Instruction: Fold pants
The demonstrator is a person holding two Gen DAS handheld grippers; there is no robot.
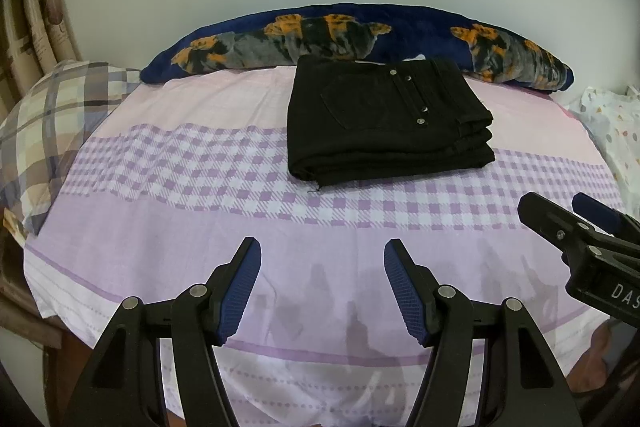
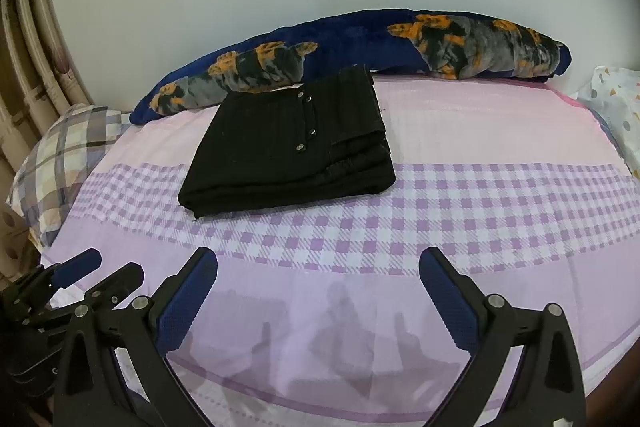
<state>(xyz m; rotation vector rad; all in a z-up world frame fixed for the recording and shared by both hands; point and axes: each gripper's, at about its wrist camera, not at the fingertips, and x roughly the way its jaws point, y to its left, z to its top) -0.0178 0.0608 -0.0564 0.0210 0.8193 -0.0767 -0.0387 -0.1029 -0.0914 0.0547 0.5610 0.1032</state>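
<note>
Left black two-finger gripper with blue textured pads point(image 1: 322, 287): jaws spread wide, nothing between them, held level over the near edge of the bed. Right black gripper with blue pads point(image 2: 318, 295): also spread wide, holding nothing, side by side with the left, both pointing the same way.

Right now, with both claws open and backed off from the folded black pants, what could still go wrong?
1. The black pants lie in a compact stack whose layered edges face right; a nudge there may splay them.
2. The far edge seems to touch the blue floral blanket, so shifting it could drag the fold.
3. The left claw and right claw hover close together and could collide.
</note>
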